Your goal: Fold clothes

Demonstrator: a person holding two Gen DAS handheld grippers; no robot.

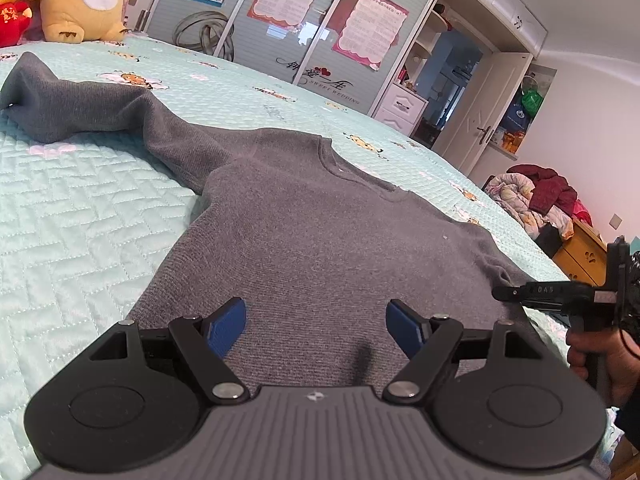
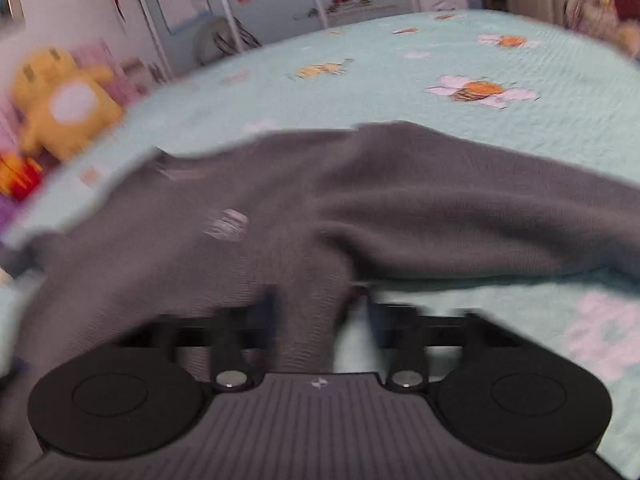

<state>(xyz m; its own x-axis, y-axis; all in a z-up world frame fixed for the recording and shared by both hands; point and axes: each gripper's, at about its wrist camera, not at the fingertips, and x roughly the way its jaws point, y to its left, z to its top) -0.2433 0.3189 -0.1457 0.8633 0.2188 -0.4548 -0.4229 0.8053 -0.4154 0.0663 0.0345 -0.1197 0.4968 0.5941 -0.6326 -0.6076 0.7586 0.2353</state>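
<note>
A: Where's the sweater (image 1: 320,232)?

B: Spread face-up on the bed (image 1: 80,208), neck away from the left camera, one sleeve (image 1: 72,108) stretched out to the far left corner. It lies flat that way, I'd judge, so the sides can be folded in.

A: And the left gripper (image 1: 316,330)?

B: It hovers over the lower body of the sweater with its blue pads (image 1: 226,330) wide apart and nothing between them. Probably waiting its turn, or ready to pin the hem.

A: The right gripper (image 2: 316,304)?

B: The right view is blurred, but a bunched ridge of grey knit runs between its fingers and lifts off the quilt there. The jaws look drawn in on it, so I read it as clamped on the sweater's right side, near the other sleeve (image 2: 500,216), which trails off to the right. In the left view a hand (image 1: 600,360) holds that gripper at the sweater's right edge.

A: Around the bed?

B: A yellow plush (image 1: 80,0) and a red one (image 1: 12,8) at the far end, wardrobe doors (image 1: 288,24) behind, a heap of clothes (image 1: 536,196) on a cabinet to the right.
</note>
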